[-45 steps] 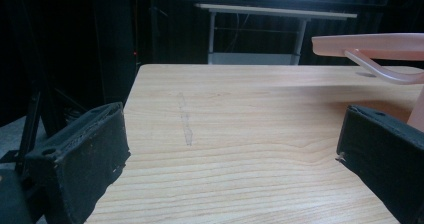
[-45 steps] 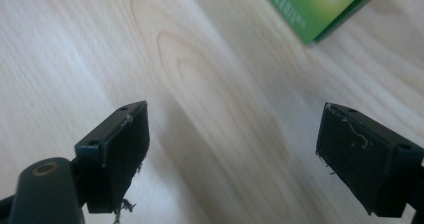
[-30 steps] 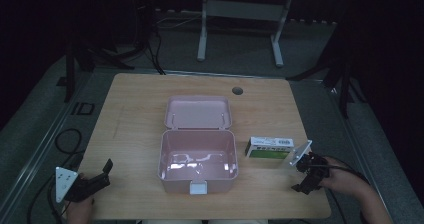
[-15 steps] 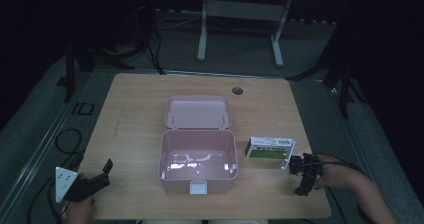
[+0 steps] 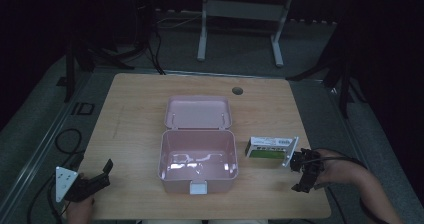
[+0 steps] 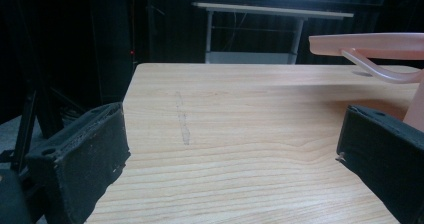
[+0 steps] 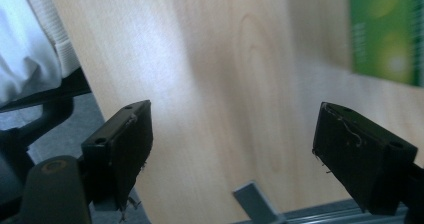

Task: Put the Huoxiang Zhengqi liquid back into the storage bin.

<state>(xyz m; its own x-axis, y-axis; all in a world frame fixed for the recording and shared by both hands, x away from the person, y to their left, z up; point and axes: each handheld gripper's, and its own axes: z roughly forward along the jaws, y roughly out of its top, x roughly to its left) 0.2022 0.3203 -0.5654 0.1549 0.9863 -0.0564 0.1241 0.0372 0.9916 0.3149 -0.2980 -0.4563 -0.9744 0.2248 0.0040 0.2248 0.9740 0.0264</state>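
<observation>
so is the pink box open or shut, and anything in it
Open. The pink box has its lid swung back flat on the table, and the high view shows its bare inside, nothing in it.

An open box [image 5: 198, 159] sits on the middle of the counter [image 5: 135, 104], toward the person's edge, its lid [image 5: 198, 113] lying back flat behind it. Just right of the box lies a small carton [image 5: 267, 148], apart from it. The right claw [image 5: 303, 171] is near the counter's right front corner, right of the carton and slightly before it, jaws spread. The left claw [image 5: 100, 176] is at the front left corner, well left of the box, jaws apart. A round hole [image 5: 237, 90] sits in the counter behind the lid, toward the far edge
</observation>
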